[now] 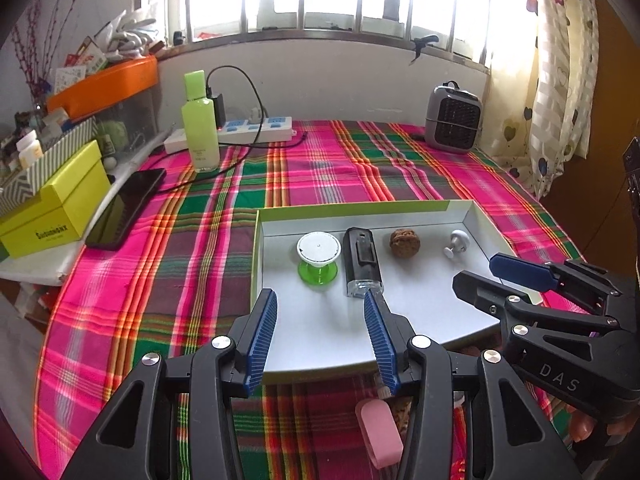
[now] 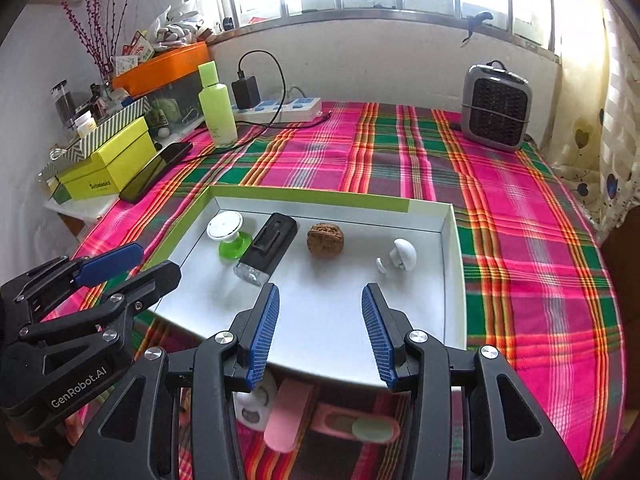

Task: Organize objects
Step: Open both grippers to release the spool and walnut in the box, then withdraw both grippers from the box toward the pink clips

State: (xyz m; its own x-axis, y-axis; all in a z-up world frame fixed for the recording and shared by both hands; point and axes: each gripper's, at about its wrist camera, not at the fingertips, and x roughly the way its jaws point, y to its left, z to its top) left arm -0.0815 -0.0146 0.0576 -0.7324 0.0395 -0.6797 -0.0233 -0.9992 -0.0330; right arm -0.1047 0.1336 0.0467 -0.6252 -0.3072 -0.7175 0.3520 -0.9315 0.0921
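A shallow white tray (image 2: 450, 240) is seen on the plaid-covered counter (image 2: 520, 200), and 4 things are lined up along its far part: a green-and-white suction cup (image 2: 229, 236) at 9 o'clock, a black lighter (image 2: 267, 249) just beside it, a walnut (image 2: 325, 239) in the middle and a white hook (image 2: 400, 258) at 3 o'clock, each apart from the next. The left hand-held gripper (image 1: 320, 300) is held spread and empty over the tray's near half, its right fingertip just short of the lighter's clear end. The right hand-held gripper (image 2: 320, 294) is likewise spread and empty. At 6 o'clock, off the tray, a pink case (image 2: 286, 416) and other small items remain unsorted. The step in hand is judged to be fetching the next piece; a pull-back toward the near edge and a descent over the pink case would be called for.
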